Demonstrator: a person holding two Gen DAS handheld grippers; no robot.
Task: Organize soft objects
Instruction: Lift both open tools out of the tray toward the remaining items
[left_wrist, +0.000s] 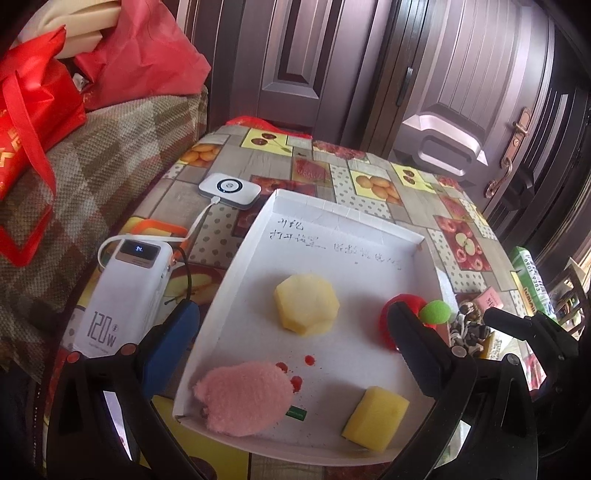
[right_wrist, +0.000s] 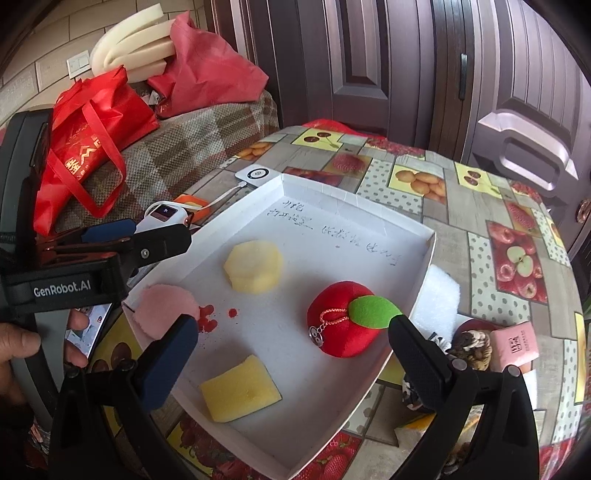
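A white shallow box (left_wrist: 236, 258) (right_wrist: 421, 280) lies on the fruit-pattern table. Inside it are a pale yellow hexagonal sponge (left_wrist: 306, 304) (right_wrist: 254, 266), a yellow rectangular sponge (left_wrist: 376, 418) (right_wrist: 240, 388), a fluffy pink pad (left_wrist: 245, 398) (right_wrist: 162, 308) and a red plush apple (right_wrist: 341, 319) with a green leaf (left_wrist: 436, 312). My left gripper (left_wrist: 291, 328) is open above the box's near left part. My right gripper (right_wrist: 293, 332) is open above the box, next to the apple. The left gripper also shows at the left of the right wrist view (right_wrist: 147, 236).
A white power bank (left_wrist: 127, 295) and a small white charger (left_wrist: 229, 190) lie left of the box. A white foam piece (right_wrist: 439, 295), a brown patterned plush (right_wrist: 472, 347) and a pink packet (right_wrist: 515, 343) lie right of it. Red bags (right_wrist: 85, 147) sit on a sofa.
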